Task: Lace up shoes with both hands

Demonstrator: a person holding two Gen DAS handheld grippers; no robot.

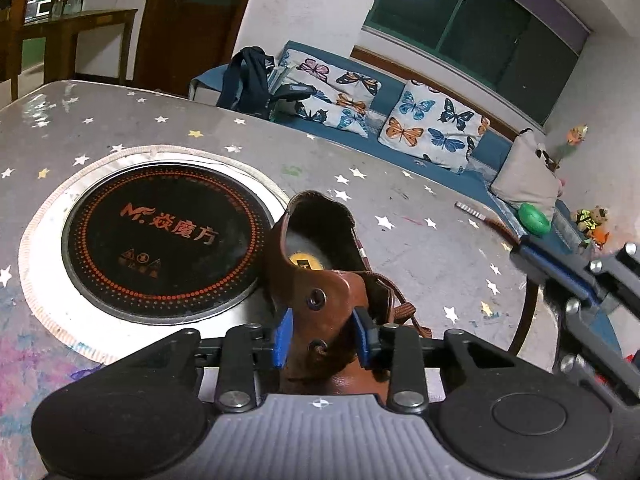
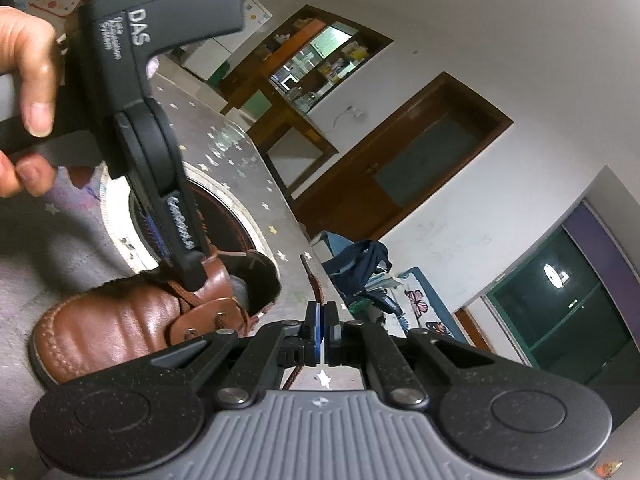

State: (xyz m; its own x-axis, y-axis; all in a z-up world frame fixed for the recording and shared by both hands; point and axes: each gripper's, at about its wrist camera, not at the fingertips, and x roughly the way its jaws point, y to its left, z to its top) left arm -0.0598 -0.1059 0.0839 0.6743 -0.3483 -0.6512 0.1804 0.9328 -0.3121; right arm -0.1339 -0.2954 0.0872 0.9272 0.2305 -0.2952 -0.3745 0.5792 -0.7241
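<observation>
Left hand-held gripper is clamping the brown shoe's eyelet flap; shoe is resting on the star-patterned bench beside the round cooktop.

The left tongs hide the shoe's front; its toe is cut off.

Brown leather moc-toe shoe sits upright on the table, partly over the round cooktop's rim, collar open, yellow insole label visible. Brown braided lace runs through the upper eyelets; free end with dark aglet sticks up, off the shoe.
</observation>
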